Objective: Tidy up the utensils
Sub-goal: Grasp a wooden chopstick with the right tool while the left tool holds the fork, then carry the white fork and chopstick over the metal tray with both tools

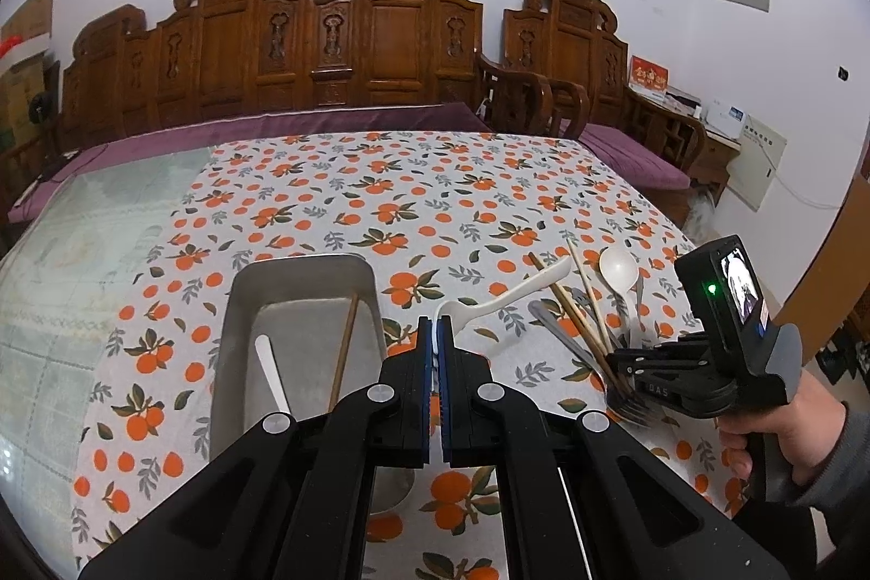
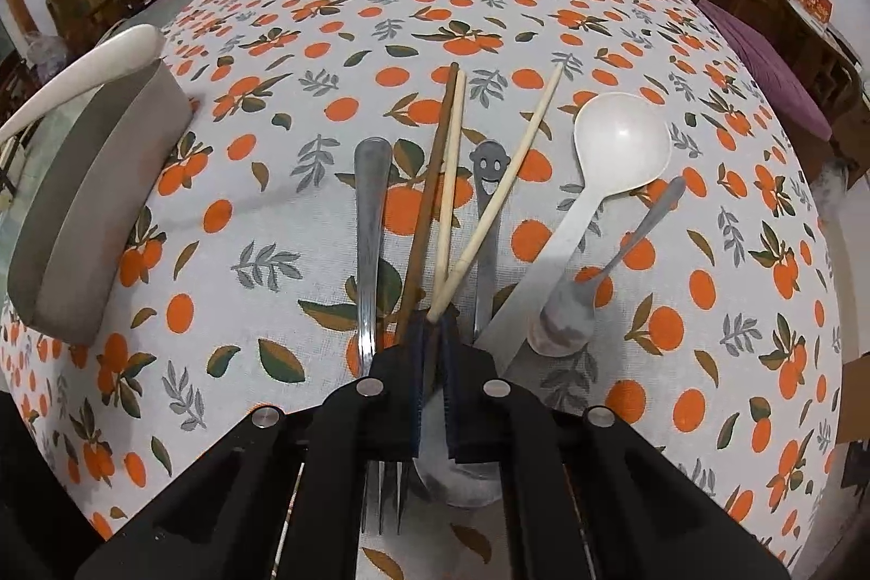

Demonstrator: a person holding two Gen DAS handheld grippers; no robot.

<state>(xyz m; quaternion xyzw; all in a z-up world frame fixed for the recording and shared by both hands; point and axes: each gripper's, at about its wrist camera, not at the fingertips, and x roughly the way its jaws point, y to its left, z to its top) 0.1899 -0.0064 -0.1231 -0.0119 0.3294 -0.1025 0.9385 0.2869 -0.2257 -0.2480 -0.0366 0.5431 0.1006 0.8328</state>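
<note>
Through my left wrist camera, my left gripper (image 1: pixel 436 335) is clamped on the bowl of a white spoon (image 1: pixel 505 300), handle pointing away to the right, with the metal tray (image 1: pixel 302 308) just left (a chopstick and a white handle lie inside). Through the right, my right gripper (image 2: pixel 433 335) pinches the pale chopsticks (image 2: pixel 478 221), which fan away ahead, crowded by a fork (image 2: pixel 371 226), a brown chopstick (image 2: pixel 427 205) and a white ladle (image 2: pixel 609 167).

Left gripper (image 1: pixel 438 335): jaws closed on white spoon (image 1: pixel 505 297). Metal tray (image 1: pixel 302 275), left of the fingers, holding one brown chopstick (image 1: pixel 343 351) and one white handle (image 1: pixel 271 376). Utensil pile (image 1: pixel 592 308) right, under right gripper (image 1: pixel 617 365).
</note>
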